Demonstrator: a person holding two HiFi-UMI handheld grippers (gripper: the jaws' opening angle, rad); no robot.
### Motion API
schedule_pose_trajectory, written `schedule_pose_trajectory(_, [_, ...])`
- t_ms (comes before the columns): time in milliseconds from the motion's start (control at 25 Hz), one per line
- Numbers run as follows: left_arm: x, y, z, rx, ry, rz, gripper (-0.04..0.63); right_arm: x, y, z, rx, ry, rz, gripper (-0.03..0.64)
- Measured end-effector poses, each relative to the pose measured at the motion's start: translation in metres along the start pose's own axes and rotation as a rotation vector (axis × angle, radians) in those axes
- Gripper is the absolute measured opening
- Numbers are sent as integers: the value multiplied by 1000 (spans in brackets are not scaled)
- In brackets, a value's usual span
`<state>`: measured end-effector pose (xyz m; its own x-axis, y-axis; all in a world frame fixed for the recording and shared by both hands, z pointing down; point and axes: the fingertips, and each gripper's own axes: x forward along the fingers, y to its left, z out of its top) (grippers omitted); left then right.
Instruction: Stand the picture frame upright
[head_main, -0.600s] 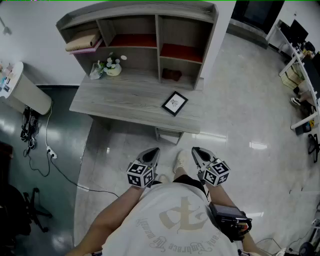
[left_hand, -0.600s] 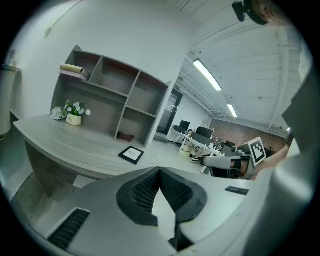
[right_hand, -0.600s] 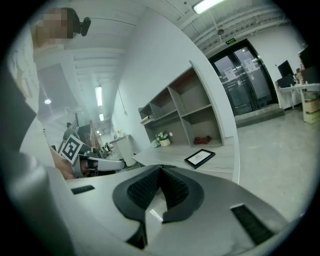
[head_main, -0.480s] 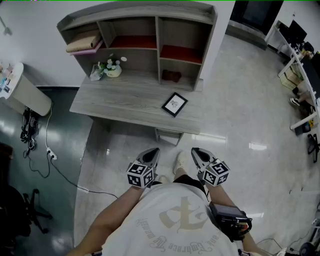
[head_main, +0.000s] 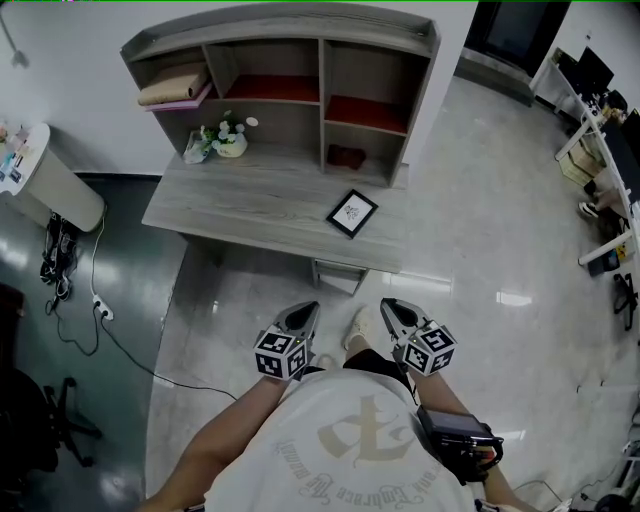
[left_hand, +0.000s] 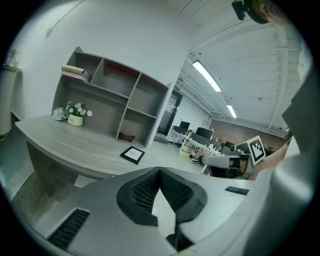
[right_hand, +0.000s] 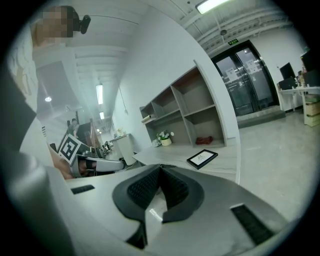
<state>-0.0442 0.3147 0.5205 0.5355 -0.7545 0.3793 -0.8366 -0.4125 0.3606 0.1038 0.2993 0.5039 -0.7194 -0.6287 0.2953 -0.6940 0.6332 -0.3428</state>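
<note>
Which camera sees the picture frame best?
The head view: it looks down on the picture frame lying flat on the desk, so its whole face shows. Both gripper views see it from low down, slanted and squashed.

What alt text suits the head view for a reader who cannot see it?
A black picture frame lies flat on a grey desk. Nearer the camera, a person holds the left gripper and right gripper, both shut and empty.
</note>
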Motion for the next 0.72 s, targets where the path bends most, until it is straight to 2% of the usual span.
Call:
schedule_pose_trajectory(360, [3, 12, -4, -37, 9, 29, 12, 9, -11, -5, 35, 19, -10, 5])
schedule_pose_trajectory(720, [32, 34, 6, -58, 33, 50, 12, 40, -37, 6, 51, 36, 0, 5])
